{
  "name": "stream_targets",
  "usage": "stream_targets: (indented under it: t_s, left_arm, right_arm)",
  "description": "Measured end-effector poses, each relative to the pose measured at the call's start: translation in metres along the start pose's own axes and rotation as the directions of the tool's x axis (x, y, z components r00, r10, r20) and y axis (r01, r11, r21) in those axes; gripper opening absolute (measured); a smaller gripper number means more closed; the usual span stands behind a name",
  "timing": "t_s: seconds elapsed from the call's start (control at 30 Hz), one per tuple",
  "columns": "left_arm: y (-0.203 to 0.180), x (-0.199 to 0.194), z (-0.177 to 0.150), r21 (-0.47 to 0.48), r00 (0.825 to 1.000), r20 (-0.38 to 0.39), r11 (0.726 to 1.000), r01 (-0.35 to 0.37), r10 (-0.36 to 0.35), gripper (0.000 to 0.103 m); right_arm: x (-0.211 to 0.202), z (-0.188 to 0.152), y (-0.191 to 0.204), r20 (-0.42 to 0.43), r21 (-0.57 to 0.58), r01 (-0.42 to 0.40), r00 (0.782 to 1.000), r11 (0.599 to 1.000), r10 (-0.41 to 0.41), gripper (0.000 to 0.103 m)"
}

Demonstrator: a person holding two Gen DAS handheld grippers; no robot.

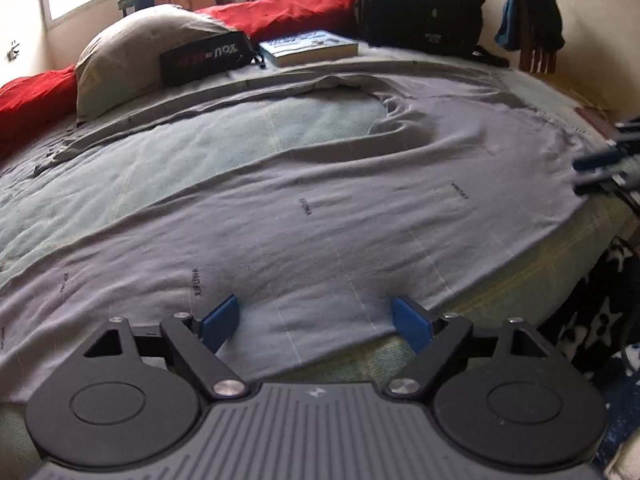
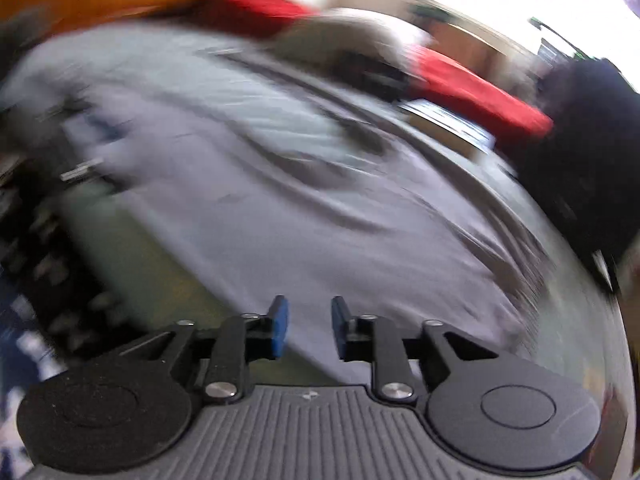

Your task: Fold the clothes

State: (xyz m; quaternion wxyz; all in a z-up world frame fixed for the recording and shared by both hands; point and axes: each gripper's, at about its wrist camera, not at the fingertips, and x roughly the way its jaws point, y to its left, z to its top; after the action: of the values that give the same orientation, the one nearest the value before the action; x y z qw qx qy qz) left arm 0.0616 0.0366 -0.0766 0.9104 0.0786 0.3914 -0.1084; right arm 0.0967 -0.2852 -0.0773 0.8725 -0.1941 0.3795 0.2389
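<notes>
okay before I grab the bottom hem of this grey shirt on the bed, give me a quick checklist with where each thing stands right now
1. Left gripper open wide over the hem: ok.
2. Right gripper open, nothing between its pads: ok, though the gap is narrower.
3. Grey shirt spread flat: not ok, a ridge of wrinkles crosses the middle.
4. Hem edge exposed on the bed cover: ok.
5. Book and black pouch off the shirt: cannot tell, they sit at its far edge.
6. Right wrist view sharp enough to aim: not ok, motion blur.
</notes>
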Motion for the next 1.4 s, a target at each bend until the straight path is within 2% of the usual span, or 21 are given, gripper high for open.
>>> stream_targets:
  t_s: [0.07, 0.13, 0.2, 0.33, 0.43, 0.53, 0.63, 0.77, 0.87, 1.0, 1.13, 1.3, 1.33, 1.37, 1.4]
  left_arm:
    - [0.000, -0.002, 0.000, 0.013, 1.000, -0.011, 1.000, 0.002, -0.002, 0.086]
    - [0.002, -0.007, 0.002, 0.013, 1.000, -0.013, 1.000, 0.006, -0.006, 0.086]
    - [0.005, -0.013, 0.008, 0.008, 1.000, 0.013, 1.000, 0.011, -0.011, 0.086]
    - [0.017, -0.013, 0.025, -0.011, 0.997, 0.071, 1.000, -0.014, 0.014, 0.087]
    - [0.026, -0.004, 0.030, -0.045, 0.996, 0.072, 0.998, -0.050, 0.053, 0.087]
    - [0.036, 0.006, 0.023, -0.094, 0.998, 0.040, 0.995, -0.046, 0.050, 0.086]
    - [0.042, 0.011, 0.013, -0.109, 0.998, 0.023, 0.993, -0.047, 0.050, 0.087]
    - [0.048, 0.008, 0.005, -0.110, 0.999, 0.046, 0.994, -0.020, 0.025, 0.087]
    - [0.052, 0.008, 0.001, -0.110, 0.998, 0.057, 0.994, -0.004, 0.010, 0.089]
    - [0.055, 0.009, 0.000, -0.113, 0.998, 0.068, 0.994, 0.014, -0.006, 0.090]
    - [0.056, 0.009, -0.001, -0.108, 0.997, 0.070, 0.994, 0.019, -0.012, 0.091]
    - [0.057, 0.009, -0.001, -0.107, 0.998, 0.068, 0.994, 0.021, -0.014, 0.092]
    - [0.056, 0.010, 0.000, -0.107, 0.998, 0.067, 0.994, 0.020, -0.013, 0.092]
    - [0.056, 0.009, 0.000, -0.107, 0.998, 0.066, 0.994, 0.019, -0.012, 0.092]
    - [0.056, 0.009, 0.000, -0.107, 0.998, 0.065, 0.994, 0.018, -0.011, 0.092]
  right_arm:
    - [0.001, -0.003, -0.019, -0.001, 0.112, 0.019, 1.000, 0.994, -0.019, 0.042]
    - [0.001, -0.006, -0.039, -0.005, 0.222, 0.037, 0.999, 0.974, -0.037, 0.044]
    - [-0.004, -0.004, -0.046, 0.005, 0.274, 0.033, 0.999, 0.961, -0.036, 0.045]
    - [-0.016, 0.032, -0.043, 0.091, 0.283, -0.010, 0.996, 0.959, -0.017, 0.046]
    - [-0.008, 0.072, -0.030, 0.133, 0.251, -0.055, 0.991, 0.966, 0.022, 0.053]
    - [0.015, 0.114, -0.011, 0.123, 0.205, -0.071, 0.991, 0.976, 0.046, 0.056]
    - [0.051, 0.146, 0.004, 0.063, 0.179, -0.065, 0.997, 0.982, 0.054, 0.056]
    - [0.079, 0.167, 0.014, 0.021, 0.158, -0.073, 0.997, 0.985, 0.071, 0.053]
    - [0.083, 0.173, 0.024, 0.027, 0.055, -0.087, 0.996, 0.995, 0.085, 0.042]
    - [0.091, 0.179, 0.044, 0.016, -0.122, -0.106, 0.994, 0.987, 0.109, 0.038]
    - [0.104, 0.181, 0.056, -0.018, -0.275, -0.101, 0.995, 0.956, 0.099, 0.035]
    - [0.116, 0.179, 0.059, -0.056, -0.399, -0.127, 0.992, 0.908, 0.114, 0.034]
    - [0.118, 0.178, 0.060, -0.062, -0.423, -0.137, 0.991, 0.895, 0.123, 0.030]
    - [0.119, 0.177, 0.061, -0.068, -0.440, -0.151, 0.989, 0.885, 0.135, 0.017]
    - [0.120, 0.177, 0.062, -0.073, -0.445, -0.166, 0.986, 0.880, 0.148, 0.010]
